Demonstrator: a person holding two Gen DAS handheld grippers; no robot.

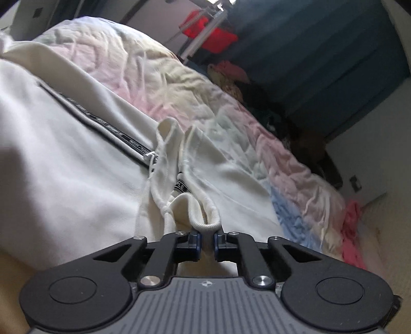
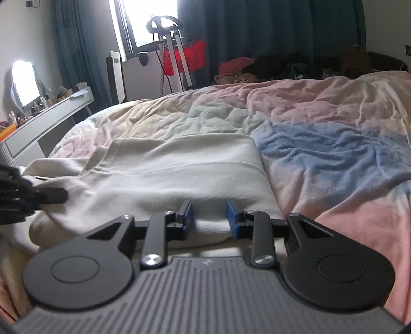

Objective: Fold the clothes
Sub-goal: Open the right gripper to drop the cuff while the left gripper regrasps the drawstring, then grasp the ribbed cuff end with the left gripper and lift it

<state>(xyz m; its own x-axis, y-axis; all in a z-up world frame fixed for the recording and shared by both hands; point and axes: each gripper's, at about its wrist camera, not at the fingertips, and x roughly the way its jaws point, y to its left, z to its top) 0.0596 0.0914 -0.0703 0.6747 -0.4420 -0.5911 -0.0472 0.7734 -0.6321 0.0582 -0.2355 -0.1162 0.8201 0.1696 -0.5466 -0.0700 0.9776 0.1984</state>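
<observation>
Cream-white fleece, one zip-up garment (image 1: 77, 164), lies spread across the bed (image 1: 295, 164) directly ahead of both tools. The left tool (image 1: 206, 240) has its blue pads (image 1: 197, 240) drawn close together, pinching a ribbed edge of the garment's collar; the fabric rises straight out of the narrow gap between them. Beyond that pinch, slightly to the left, a single dark zipper (image 1: 102, 123) runs away diagonally, and a small black label with white letters sits just ahead of the tool.

In the right wrist view, the right tool (image 2: 208, 217) has its two blue pads (image 2: 187, 215) held apart, with a thick white fold of the garment (image 2: 179, 169) bulging between them and touching both; it brackets the cloth loosely and whether it truly clamps cannot be told. The left tool (image 2: 51, 195) appears as a dark blur at the far left, on the same garment.

Farther ahead of the right tool lie one heap of dark and red clothes (image 2: 269, 68), one white stand (image 2: 174, 51) with a red cloth (image 2: 195, 57), and one window (image 2: 151, 20).
</observation>
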